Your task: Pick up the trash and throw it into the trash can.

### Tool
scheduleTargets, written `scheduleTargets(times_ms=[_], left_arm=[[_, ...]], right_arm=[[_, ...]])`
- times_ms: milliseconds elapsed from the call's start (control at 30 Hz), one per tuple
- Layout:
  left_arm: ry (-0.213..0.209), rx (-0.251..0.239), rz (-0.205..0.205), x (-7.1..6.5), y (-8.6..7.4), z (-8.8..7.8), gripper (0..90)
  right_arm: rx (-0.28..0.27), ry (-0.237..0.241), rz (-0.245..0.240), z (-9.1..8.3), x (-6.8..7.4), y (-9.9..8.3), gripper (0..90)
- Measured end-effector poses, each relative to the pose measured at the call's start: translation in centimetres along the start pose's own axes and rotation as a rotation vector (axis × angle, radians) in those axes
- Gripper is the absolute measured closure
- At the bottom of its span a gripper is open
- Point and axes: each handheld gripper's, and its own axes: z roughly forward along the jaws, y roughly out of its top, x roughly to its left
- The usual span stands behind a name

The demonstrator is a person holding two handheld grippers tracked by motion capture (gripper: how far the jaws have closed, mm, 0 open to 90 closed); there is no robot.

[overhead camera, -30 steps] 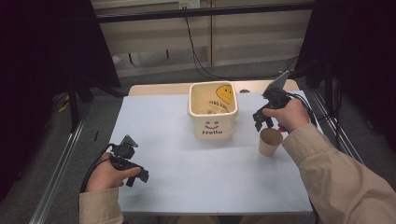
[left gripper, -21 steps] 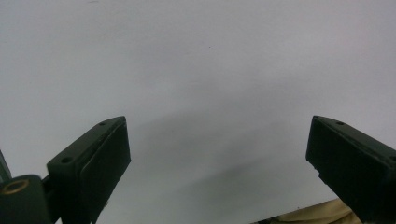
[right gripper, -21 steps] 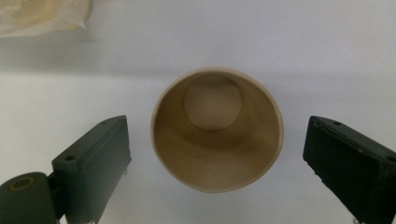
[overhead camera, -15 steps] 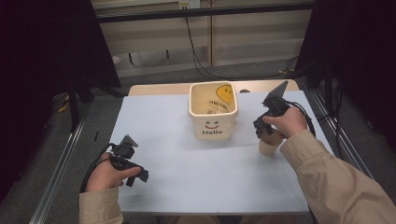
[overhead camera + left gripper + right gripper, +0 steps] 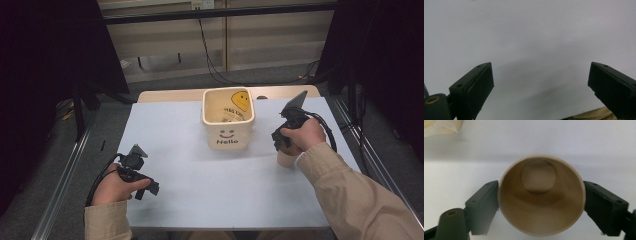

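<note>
Pale blue-white sheet over a wooden tabletop, with bare wood showing along the far edge. Beyond it, grey floor, beige wall panels, a dark rail across the top, black cables hanging down the wall and trailing over the floor. Dark curtains on both sides; metal frame rails down the left and right of the tabletop.

Cream bucket at the middle of the far half, upright, with a smile and "Hello" on the near wall, a yellow smiley inside on the far wall.

Brown paper cup just right of the bucket and nearer the person, upright, open mouth up, mostly hidden under the right hand in the high view. Right tongs lowered around it: in the right gripper view one jaw against each side of the rim, pinching the cup, a corner of the bucket at upper left.

Left tongs at the near left of the tabletop, well apart from bucket and cup, held low in the left hand; jaws spread wide over bare sheet in the left gripper view, nothing between them.

Compared with a second ago: right hand lower and nearer, now covering the cup that then stood clear below it. Left hand and bucket unchanged.
</note>
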Motion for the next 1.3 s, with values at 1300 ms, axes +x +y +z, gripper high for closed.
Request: scheduleTargets(times_ms=[1300], left_arm=[[-0.022,0.002,0.0,0.2,-0.1,-0.2,6.2]], right_arm=[[-0.033,0.018,-0.071,-13.6,1.4,1.8,21.8]])
